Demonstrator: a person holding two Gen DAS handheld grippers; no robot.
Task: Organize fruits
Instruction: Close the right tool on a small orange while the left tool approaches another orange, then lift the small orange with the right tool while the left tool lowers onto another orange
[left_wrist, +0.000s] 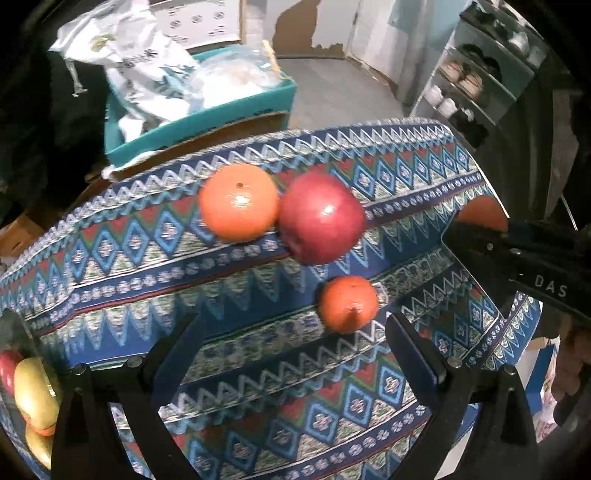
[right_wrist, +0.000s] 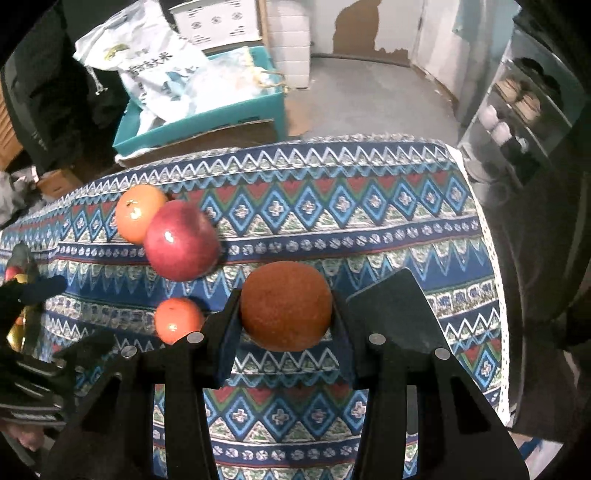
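The right gripper (right_wrist: 286, 314) is clamped on an orange (right_wrist: 286, 306), its two pads pressing the fruit's sides, and the fruit hangs clear above the patterned tablecloth (right_wrist: 369, 229). The left gripper (left_wrist: 291, 347) stands wide with nothing between its fingers, poised over the cloth.

Taking the red apple (left_wrist: 322, 218) as the landmark: a large orange (left_wrist: 239, 202) touches it on the far-left side, and a small orange (left_wrist: 349, 303) lies near it on the side closer to the left gripper. At the left edge, well apart from the apple, is what looks like a clear container (left_wrist: 22, 332) with a yellow fruit (left_wrist: 35, 391) and a red one (left_wrist: 7, 365) inside; it is cut off by the frame, so its shape and rim are hard to judge.

The step in hand seems to be carrying the held orange across to that container. To do it well, keep the grip steady and the fruit high enough to pass over the apple without nudging it, since a knock could send the round fruit rolling off the cloth. Let go only once it is low inside the container. The left gripper should keep out of that path; the small orange is its nearest pick.

From the left wrist view the held orange is mostly hidden behind the right gripper.
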